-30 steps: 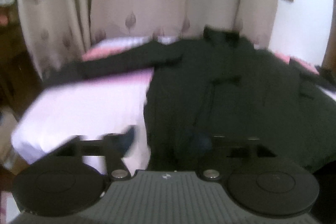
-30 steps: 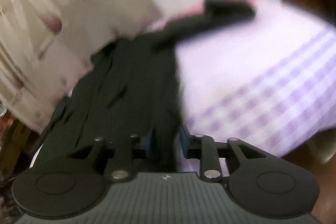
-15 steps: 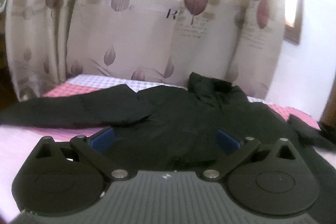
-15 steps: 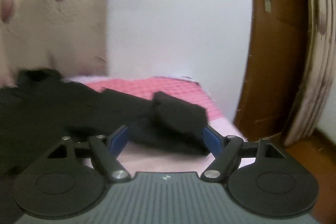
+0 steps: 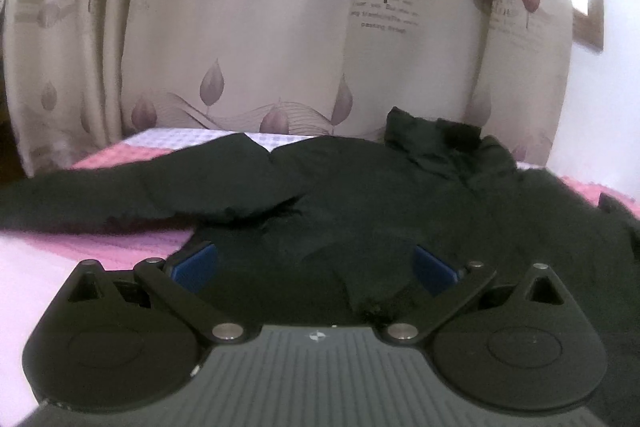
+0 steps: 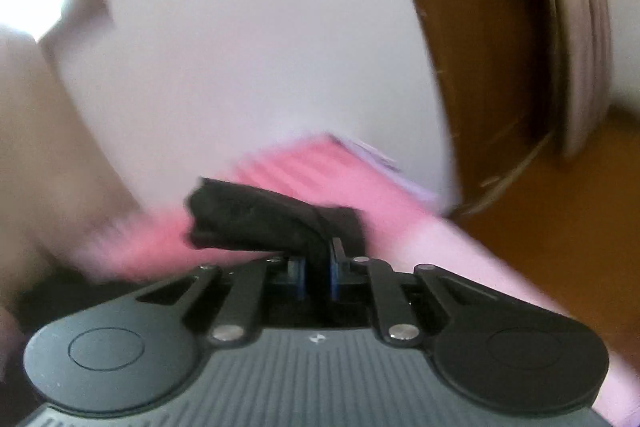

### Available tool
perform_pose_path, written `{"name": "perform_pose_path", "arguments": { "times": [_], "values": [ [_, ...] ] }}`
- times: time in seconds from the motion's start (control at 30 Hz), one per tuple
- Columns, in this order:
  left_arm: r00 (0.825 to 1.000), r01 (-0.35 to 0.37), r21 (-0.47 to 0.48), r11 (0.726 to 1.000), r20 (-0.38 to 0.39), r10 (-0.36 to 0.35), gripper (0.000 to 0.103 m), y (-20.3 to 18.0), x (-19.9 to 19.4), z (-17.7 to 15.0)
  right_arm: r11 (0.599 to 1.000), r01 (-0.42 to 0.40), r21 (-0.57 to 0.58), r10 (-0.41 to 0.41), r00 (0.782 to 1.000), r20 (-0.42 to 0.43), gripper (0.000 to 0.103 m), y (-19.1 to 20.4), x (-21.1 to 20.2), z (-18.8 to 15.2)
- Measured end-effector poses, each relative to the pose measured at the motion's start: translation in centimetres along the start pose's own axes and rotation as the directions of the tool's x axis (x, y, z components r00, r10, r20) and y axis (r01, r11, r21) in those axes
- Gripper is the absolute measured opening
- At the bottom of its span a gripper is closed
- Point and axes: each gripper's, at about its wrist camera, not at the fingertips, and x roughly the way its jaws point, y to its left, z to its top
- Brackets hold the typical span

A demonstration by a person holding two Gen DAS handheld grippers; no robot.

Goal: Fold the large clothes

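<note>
A large black jacket (image 5: 400,195) lies spread on a bed with a pink and lilac checked sheet (image 5: 100,239). Its collar (image 5: 436,139) points to the curtain and one sleeve (image 5: 160,183) stretches to the left. My left gripper (image 5: 316,263) is open, low over the jacket's body, its blue pads (image 5: 196,261) apart with black cloth between them. My right gripper (image 6: 316,271) is shut on the jacket's other sleeve (image 6: 260,219) near its cuff, above the pink sheet (image 6: 320,171). The right wrist view is blurred.
A cream curtain with leaf print (image 5: 280,39) hangs behind the bed. A white wall (image 6: 260,47) and a brown wooden door (image 6: 480,47) stand to the right of the bed. The floor (image 6: 560,219) shows beyond the bed's right edge.
My right gripper has shut on the sleeve end, which it framed open half a second ago. My left gripper let go of the hem a second ago and now stays open, slightly nearer the jacket.
</note>
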Motion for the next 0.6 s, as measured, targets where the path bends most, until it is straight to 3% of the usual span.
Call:
{"name": "perform_pose_path", "arguments": {
  "times": [0.07,0.13,0.2,0.3,0.37,0.5,0.57,0.6],
  "values": [
    [1.000,0.010,-0.044,0.999,0.013,-0.009,0.102,0.6,-0.1,-0.1,0.983,-0.160,0.087,0.157,0.987,0.043,0.011,2.6,-1.5,1.6],
    [1.000,0.016,-0.105,0.994,0.021,-0.014,0.102,1.5,-0.2,-0.2,0.944,-0.316,0.097,0.309,0.948,0.081,0.011,6.5,-2.9,2.4],
    [1.000,0.024,-0.169,0.985,0.024,-0.020,0.102,2.4,-0.3,-0.3,0.892,-0.450,0.045,0.446,0.891,0.083,0.010,12.2,-4.2,2.2],
    [0.999,0.037,-0.279,0.960,0.029,-0.030,0.102,4.0,-0.4,-0.4,0.781,-0.622,-0.055,0.623,0.782,0.018,0.010,21.6,-5.0,-0.4],
    [0.999,0.044,-0.343,0.938,0.041,-0.032,0.102,5.0,-0.5,-0.6,0.725,-0.679,-0.116,0.679,0.733,-0.050,0.010,27.2,-4.8,-3.4],
    [0.997,0.052,-0.402,0.914,0.065,-0.028,0.102,5.9,-0.9,-0.9,0.655,-0.741,-0.147,0.715,0.671,-0.195,0.011,34.4,-2.2,-10.8],
    [0.997,0.057,-0.418,0.907,0.072,-0.029,0.102,6.2,-1.0,-0.9,0.639,-0.758,-0.133,0.708,0.647,-0.284,0.011,36.5,-0.2,-15.5],
    [0.997,0.061,-0.425,0.903,0.074,-0.033,0.102,6.3,-1.0,-0.9,0.638,-0.756,-0.146,0.692,0.646,-0.321,0.011,37.2,0.4,-17.6]
  ]
}}
